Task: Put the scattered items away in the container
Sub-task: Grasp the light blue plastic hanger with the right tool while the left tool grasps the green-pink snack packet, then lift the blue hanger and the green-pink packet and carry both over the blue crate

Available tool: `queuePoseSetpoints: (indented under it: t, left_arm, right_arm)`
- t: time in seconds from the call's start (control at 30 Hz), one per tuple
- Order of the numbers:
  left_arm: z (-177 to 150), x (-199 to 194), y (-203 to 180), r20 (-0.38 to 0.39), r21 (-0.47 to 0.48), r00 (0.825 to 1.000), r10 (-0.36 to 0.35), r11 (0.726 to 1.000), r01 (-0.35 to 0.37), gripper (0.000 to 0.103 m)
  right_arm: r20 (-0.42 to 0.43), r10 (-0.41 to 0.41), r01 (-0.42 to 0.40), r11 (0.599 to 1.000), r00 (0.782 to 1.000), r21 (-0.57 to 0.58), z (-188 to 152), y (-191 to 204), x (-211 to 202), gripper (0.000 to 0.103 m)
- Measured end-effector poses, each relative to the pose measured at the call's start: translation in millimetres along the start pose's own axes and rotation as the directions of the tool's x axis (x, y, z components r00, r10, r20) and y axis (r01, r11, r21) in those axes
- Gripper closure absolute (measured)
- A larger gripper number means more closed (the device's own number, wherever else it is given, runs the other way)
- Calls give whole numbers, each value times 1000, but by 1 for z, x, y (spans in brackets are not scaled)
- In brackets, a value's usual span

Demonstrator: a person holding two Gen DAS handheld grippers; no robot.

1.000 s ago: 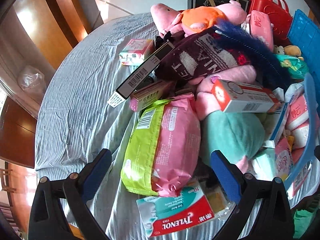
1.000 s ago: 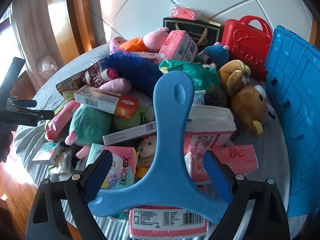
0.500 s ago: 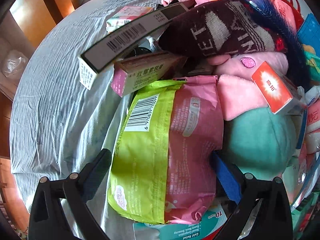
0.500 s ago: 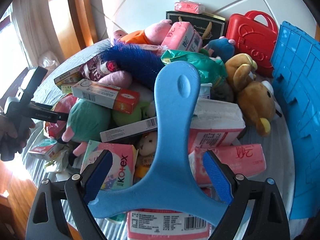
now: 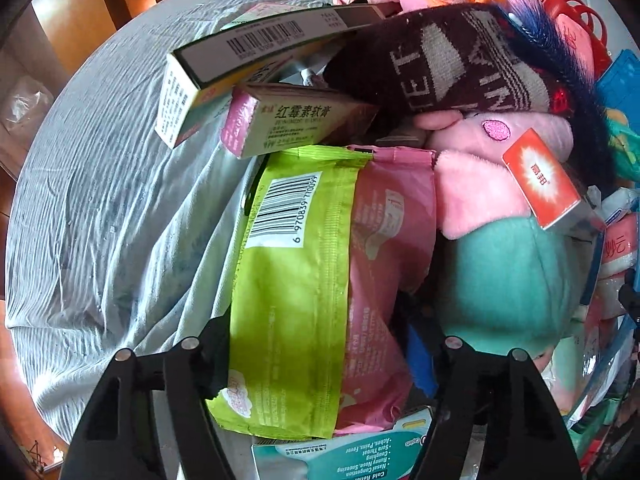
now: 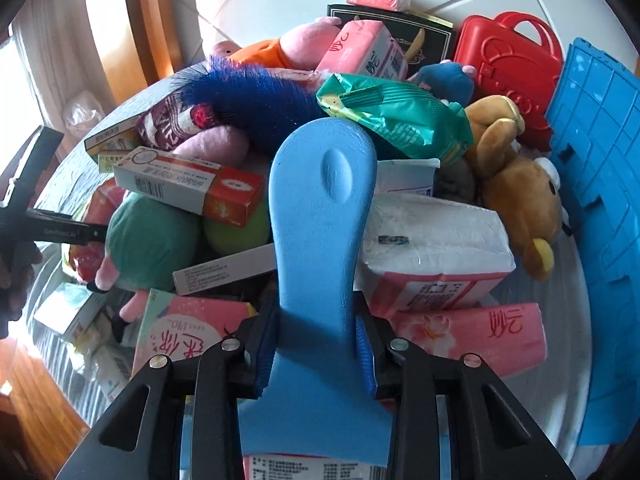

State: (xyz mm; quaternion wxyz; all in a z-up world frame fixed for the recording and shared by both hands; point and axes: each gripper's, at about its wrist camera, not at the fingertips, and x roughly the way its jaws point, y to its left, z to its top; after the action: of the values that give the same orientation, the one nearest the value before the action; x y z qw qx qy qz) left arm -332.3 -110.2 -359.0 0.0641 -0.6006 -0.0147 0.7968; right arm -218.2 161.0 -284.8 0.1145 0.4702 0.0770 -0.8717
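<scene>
A green and pink packet (image 5: 304, 280) lies on the grey cloth at the near edge of a heap of toys and boxes. My left gripper (image 5: 320, 360) straddles it from above, jaws closing, both pads touching its sides. In the right wrist view, my right gripper (image 6: 316, 344) is shut on one arm of a blue three-armed foam toy (image 6: 320, 208), which juts out over the heap. The blue crate (image 6: 592, 200) stands at the right edge of that view.
The heap holds a teal plush (image 5: 508, 280), a dark knitted sock (image 5: 460, 68), medicine boxes (image 5: 280, 124), a brown bear (image 6: 516, 188), tissue packs (image 6: 472, 336) and a red case (image 6: 508, 56). Bare grey cloth (image 5: 100, 220) lies to the left.
My left gripper dropped onto the green and pink packet and its fingers drew in against it. My right gripper's fingers shut on the blue foam toy's arm.
</scene>
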Motion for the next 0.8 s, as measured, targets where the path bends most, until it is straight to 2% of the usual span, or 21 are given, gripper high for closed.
queuePoseSetpoints:
  t: [0.23, 0.6, 0.73, 0.8]
  left_arm:
    - [-6, -17, -2, 22, -10, 1000, 5, 1000, -5, 44]
    - [-18, -69, 0, 115, -31, 993, 2, 1000, 2, 45]
    - [-17, -100, 4, 140, -36, 990, -6, 999, 11, 45]
    - [-16, -102, 4, 154, -36, 988, -10, 999, 16, 45]
  right_arm:
    - [51, 19, -20, 1000, 999, 10, 6, 0, -18, 70]
    - [115, 30, -32, 999, 993, 18, 23, -6, -55, 70]
    - [127, 29, -32, 999, 992, 19, 27, -8, -68, 70]
    - [134, 30, -33, 999, 990, 20, 28, -9, -76, 70]
